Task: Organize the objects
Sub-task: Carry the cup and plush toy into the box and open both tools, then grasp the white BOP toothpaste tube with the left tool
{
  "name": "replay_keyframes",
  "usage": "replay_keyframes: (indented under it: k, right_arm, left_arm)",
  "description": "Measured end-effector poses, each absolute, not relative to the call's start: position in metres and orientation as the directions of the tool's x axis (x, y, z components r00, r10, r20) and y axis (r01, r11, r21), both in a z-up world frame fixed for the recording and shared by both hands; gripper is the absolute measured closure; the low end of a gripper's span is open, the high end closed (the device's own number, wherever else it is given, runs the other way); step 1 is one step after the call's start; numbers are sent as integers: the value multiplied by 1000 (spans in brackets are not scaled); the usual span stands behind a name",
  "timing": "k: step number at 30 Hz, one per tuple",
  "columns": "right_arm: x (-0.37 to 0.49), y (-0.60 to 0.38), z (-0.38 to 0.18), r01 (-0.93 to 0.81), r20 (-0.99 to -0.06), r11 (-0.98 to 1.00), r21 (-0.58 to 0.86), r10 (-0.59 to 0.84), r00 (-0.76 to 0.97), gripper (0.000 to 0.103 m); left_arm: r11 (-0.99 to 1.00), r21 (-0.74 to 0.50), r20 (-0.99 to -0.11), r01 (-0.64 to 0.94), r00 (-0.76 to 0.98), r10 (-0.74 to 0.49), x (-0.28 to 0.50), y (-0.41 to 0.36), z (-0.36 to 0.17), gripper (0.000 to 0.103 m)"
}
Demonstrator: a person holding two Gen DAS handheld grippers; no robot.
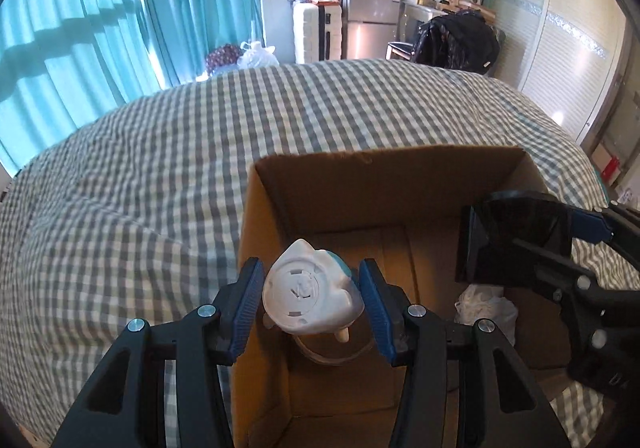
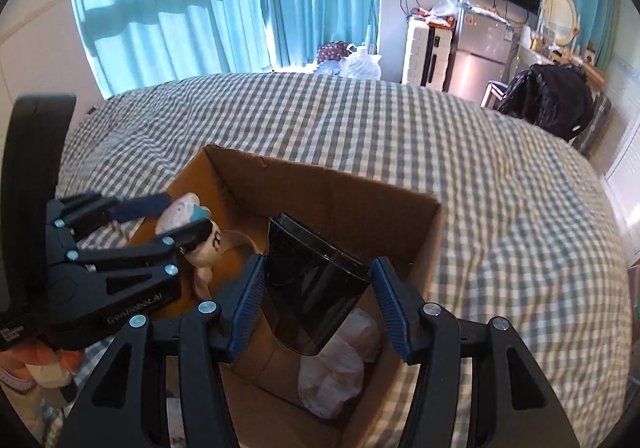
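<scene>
An open cardboard box (image 1: pixel 384 184) (image 2: pixel 340 204) sits on a checked bed. My left gripper (image 1: pixel 312 304) (image 2: pixel 176 216) is over the box's left side, shut on a white toy figure (image 1: pixel 308 298) (image 2: pixel 182 218) with a teal patch and small feet. My right gripper (image 2: pixel 318 300) (image 1: pixel 560 244) is over the box's right side, shut on a dark translucent plastic container (image 2: pixel 312 288) (image 1: pixel 516 238). A crumpled white plastic bag (image 1: pixel 486 306) (image 2: pixel 340 364) lies on the box floor. A beige ring-shaped item (image 1: pixel 336 354) lies under the toy.
The grey-and-white checked bedcover (image 1: pixel 200 152) (image 2: pixel 500 216) surrounds the box. Beyond the bed stand teal curtains (image 1: pixel 100 20), a fridge (image 1: pixel 370 20), a white suitcase (image 1: pixel 316 32) and a chair with a black jacket (image 1: pixel 456 38). A wardrobe (image 1: pixel 560 48) is at right.
</scene>
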State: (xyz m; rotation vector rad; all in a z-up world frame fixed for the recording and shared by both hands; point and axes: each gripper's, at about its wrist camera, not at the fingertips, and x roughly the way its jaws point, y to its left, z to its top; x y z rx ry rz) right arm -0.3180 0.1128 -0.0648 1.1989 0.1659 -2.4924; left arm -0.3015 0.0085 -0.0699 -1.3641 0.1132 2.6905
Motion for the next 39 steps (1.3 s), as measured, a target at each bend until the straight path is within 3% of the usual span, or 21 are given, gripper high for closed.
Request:
replay_keyframes:
  k: [1, 3, 5, 7, 10, 18, 24, 32, 39]
  right_arm:
    - [-317, 115, -62, 372, -761, -926, 61, -285, -583, 48]
    - [-312, 119, -54, 364, -739, -929, 66, -291, -608, 33]
    - [-305, 123, -40, 352, -716, -933, 72, -295, -633, 30]
    - [-294, 129, -23, 348, -697, -934, 81, -302, -650, 29]
    - [-274, 137, 5, 346, -672, -936, 71, -301, -676, 24]
    - [-190, 156, 93, 349, -596, -937, 18, -290, -749, 21]
    - [-112, 163, 131, 404, -545, -913, -51, -314, -778, 15]
    - [-62, 180, 65, 425, -623, -905, -27, -318, -715, 14]
    - [-76, 185, -30, 385, -693, -922, -46, -248, -677, 14]
  left_arm:
    - [-989, 13, -807, -146, -586, 76, -300, 9, -69, 52]
    - [-989, 13, -806, -146, -587, 77, -295, 10, -63, 51]
    - [-989, 10, -805, -149, -588, 81, -293, 10, -56, 48]
    - [-988, 18, -786, -151, -613, 79, -283, 8, -39, 29]
    - [-990, 42, -739, -137, -671, 61, -262, 2, -9, 12]
    - [-989, 68, -667, -130, -743, 52, -190, -2, 68, 7]
    - [-989, 90, -669, -116, -743, 26, -135, -4, 87, 4]
    - [-997, -5, -677, -74, -733, 58, -76, -12, 49, 2]
    - [-997, 28, -747, 65, -661, -64, -74, 2, -38, 1]
